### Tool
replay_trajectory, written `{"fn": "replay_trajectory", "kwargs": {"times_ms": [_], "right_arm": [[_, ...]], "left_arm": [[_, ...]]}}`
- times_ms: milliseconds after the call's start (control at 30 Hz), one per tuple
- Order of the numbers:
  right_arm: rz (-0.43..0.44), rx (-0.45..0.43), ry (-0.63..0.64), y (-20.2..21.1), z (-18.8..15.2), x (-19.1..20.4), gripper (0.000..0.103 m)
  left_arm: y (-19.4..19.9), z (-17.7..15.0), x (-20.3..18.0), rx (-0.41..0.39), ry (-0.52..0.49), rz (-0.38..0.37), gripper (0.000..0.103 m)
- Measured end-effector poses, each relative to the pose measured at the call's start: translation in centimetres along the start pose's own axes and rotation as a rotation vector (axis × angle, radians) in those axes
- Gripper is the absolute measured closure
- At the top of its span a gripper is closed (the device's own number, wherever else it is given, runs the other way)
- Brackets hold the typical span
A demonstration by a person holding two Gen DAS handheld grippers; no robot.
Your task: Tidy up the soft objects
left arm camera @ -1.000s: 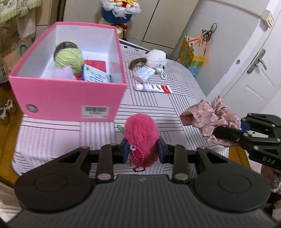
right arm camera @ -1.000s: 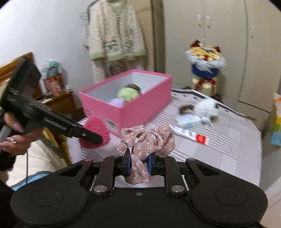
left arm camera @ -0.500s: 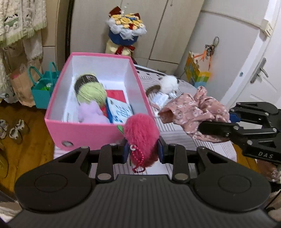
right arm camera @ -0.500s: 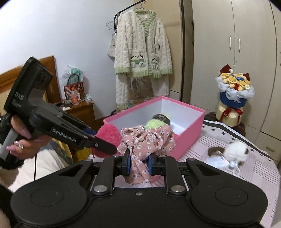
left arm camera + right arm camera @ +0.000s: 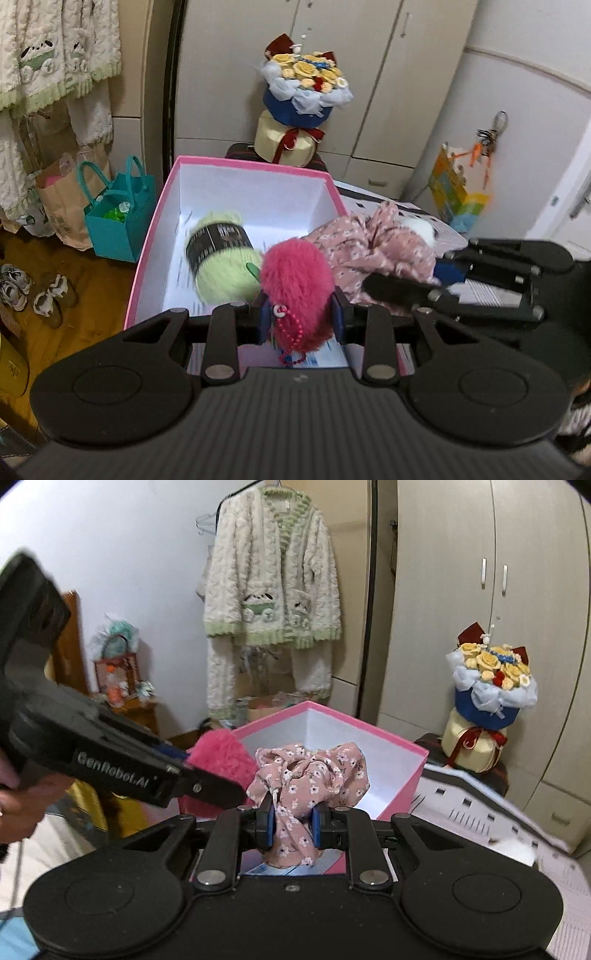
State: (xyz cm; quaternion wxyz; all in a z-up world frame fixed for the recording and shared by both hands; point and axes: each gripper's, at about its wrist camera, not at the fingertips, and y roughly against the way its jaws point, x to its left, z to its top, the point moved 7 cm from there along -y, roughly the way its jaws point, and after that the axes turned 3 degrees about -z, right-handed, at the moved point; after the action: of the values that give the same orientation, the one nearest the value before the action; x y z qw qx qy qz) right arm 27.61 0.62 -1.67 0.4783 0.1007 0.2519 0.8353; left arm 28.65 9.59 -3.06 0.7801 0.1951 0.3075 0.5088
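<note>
My left gripper is shut on a magenta fluffy pompom with a small bead chain, held over the near end of the open pink box. My right gripper is shut on a pink floral scrunchie, also above the box. The two held things hang side by side, the scrunchie just right of the pompom. A light green yarn ball with a dark label lies inside the box. The pompom and the left gripper's body show at the left of the right wrist view.
A flower bouquet stands on a stool behind the box. A teal bag and paper bags sit on the wooden floor at left, with shoes. A white fluffy garment hangs on the wall. Striped bedding lies right of the box.
Both grippers have travelled from in front of the box to above it, still holding the pompom and the scrunchie. The box now lies directly beneath them and the scrunchie is closer to the pompom.
</note>
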Motion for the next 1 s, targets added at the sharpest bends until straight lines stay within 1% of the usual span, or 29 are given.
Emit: {"fn": "replay_trajectory", "kwargs": {"times_ms": [167, 233, 333, 400, 467, 500, 533, 567, 600, 633, 667, 733, 767, 900, 1000], "right_arm": [[-0.027, 0.058, 0.036, -3.6, 0.3, -1.7, 0.080], [-0.025, 0.087, 0.058, -5.1, 0.3, -2.3, 0.079], [-0.031, 0.122, 0.075, -7.0, 0.1, -3.0, 0.079], [-0.028, 0.136, 0.073, -8.0, 0.0, -3.4, 0.078], [-0.016, 0.146, 0.082, -8.6, 0.0, -3.3, 0.074], [-0.020, 0.146, 0.095, -8.8, -0.1, -3.2, 0.073], [-0.021, 0.145, 0.107, -9.0, -0.1, -3.0, 0.067], [-0.018, 0.142, 0.111, -9.0, -0.1, -3.0, 0.057], [-0.011, 0.137, 0.100, -8.8, -0.1, -3.0, 0.051], [-0.007, 0.126, 0.082, -8.4, -0.1, -3.2, 0.043], [-0.004, 0.112, 0.069, -8.0, -0.1, -3.4, 0.042], [0.011, 0.080, 0.053, -6.9, 0.0, -3.4, 0.042], [0.021, 0.063, 0.042, -6.3, 0.0, -3.4, 0.042], [0.039, 0.019, -0.030, -3.1, -0.1, -3.7, 0.041], [0.038, -0.001, -0.076, -0.2, -0.7, -3.8, 0.040]], "left_arm": [[-4.2, 2.3, 1.1, 0.022, 0.049, -0.025, 0.072], [-5.7, 2.7, 1.4, 0.041, 0.067, -0.039, 0.072], [-8.2, 3.3, 2.5, 0.079, 0.125, -0.053, 0.072], [-9.2, 3.3, 3.0, 0.094, 0.146, -0.046, 0.072], [-10.0, 3.3, 3.4, 0.099, 0.163, -0.032, 0.071], [-10.3, 3.3, 3.6, 0.100, 0.169, -0.021, 0.070], [-10.5, 3.3, 3.7, 0.103, 0.165, -0.008, 0.069], [-10.5, 3.2, 3.8, 0.106, 0.159, 0.012, 0.067], [-10.4, 3.2, 3.8, 0.113, 0.147, 0.030, 0.061], [-10.2, 3.1, 3.8, 0.117, 0.128, 0.043, 0.057], [-9.7, 3.1, 3.7, 0.109, 0.114, 0.050, 0.055], [-8.5, 3.2, 3.6, 0.079, 0.094, 0.044, 0.046], [-7.8, 3.3, 3.5, 0.063, 0.088, 0.039, 0.044], [-5.0, 3.2, 3.4, 0.015, 0.055, 0.046, 0.043], [-2.4, 2.4, 3.2, -0.005, 0.017, 0.066, 0.043]]}}
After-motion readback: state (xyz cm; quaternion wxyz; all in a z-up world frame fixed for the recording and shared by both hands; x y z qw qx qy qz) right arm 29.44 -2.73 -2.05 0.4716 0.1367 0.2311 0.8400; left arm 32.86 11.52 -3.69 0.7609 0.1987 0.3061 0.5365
